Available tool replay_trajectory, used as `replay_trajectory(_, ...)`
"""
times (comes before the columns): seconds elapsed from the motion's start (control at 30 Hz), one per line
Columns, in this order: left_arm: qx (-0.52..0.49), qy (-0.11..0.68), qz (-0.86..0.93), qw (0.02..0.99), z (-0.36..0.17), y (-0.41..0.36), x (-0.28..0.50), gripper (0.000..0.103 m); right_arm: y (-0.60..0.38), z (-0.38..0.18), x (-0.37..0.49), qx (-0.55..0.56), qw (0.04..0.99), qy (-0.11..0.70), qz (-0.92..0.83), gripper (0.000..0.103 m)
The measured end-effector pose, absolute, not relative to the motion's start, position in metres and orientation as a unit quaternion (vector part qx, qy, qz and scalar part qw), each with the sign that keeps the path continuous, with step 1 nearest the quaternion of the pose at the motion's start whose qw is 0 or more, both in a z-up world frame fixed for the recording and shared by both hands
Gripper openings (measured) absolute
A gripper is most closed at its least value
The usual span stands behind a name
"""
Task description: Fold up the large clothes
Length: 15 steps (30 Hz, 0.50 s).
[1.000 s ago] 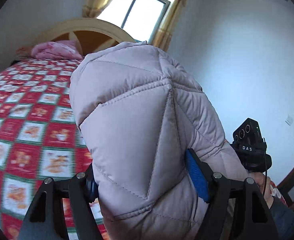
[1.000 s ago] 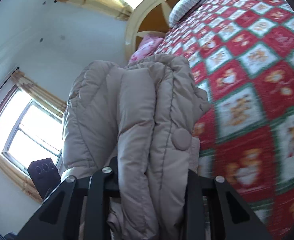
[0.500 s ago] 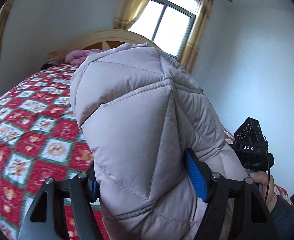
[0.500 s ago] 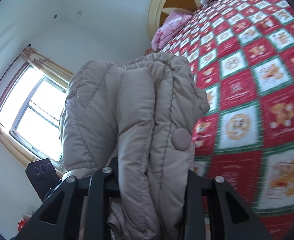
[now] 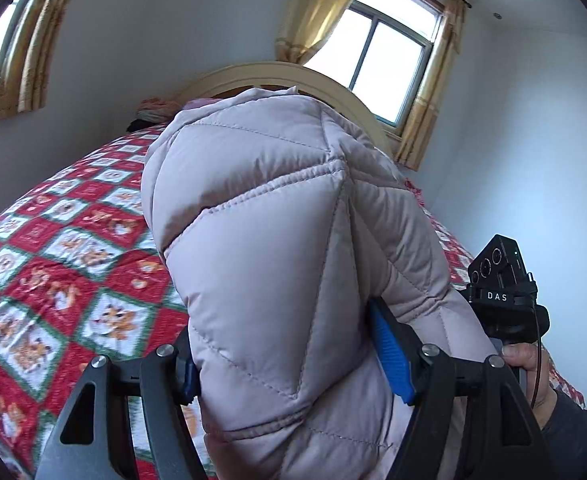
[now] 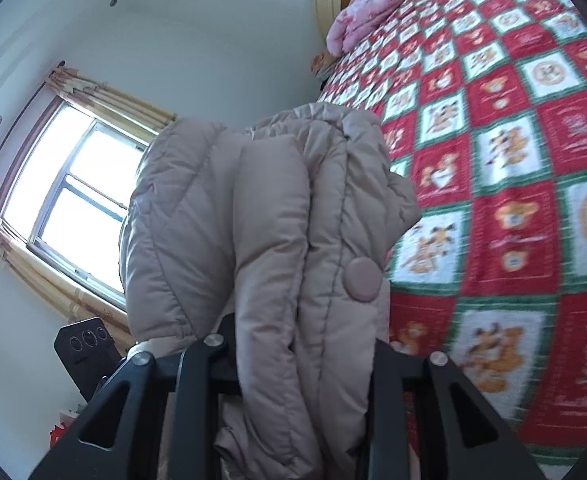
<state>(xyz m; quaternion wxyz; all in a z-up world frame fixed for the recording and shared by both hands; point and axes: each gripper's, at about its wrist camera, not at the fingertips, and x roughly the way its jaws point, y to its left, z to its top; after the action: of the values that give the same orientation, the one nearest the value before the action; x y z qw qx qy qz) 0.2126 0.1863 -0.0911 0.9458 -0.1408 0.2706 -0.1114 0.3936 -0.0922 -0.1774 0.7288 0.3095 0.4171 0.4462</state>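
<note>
Left wrist view: left gripper clamped on bunched quilted puffer jacket, right gripper likewise pinching it, garment held up over the patchwork bedspread, not yet spread flat, apparently no fold made

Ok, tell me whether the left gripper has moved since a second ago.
Yes. The left gripper, shut on the jacket, has tilted upward: the headboard and window sit lower in view.
</note>
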Motion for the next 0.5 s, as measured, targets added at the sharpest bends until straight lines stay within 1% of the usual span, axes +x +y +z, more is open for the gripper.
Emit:
replay_trajectory(0.2,-0.143,0.286,-0.093,0.943,-0.104,0.212,0.214,0.071,-0.056,-0.185,0.393,0.297,0.716,0.436,0.457,0.032)
replay_trajectory(0.5,-0.173,0.314,-0.090,0.929,-0.131,0.245,0.221,0.071,-0.028,-0.194,0.401,0.272,0.717,0.454,0.453,0.032)
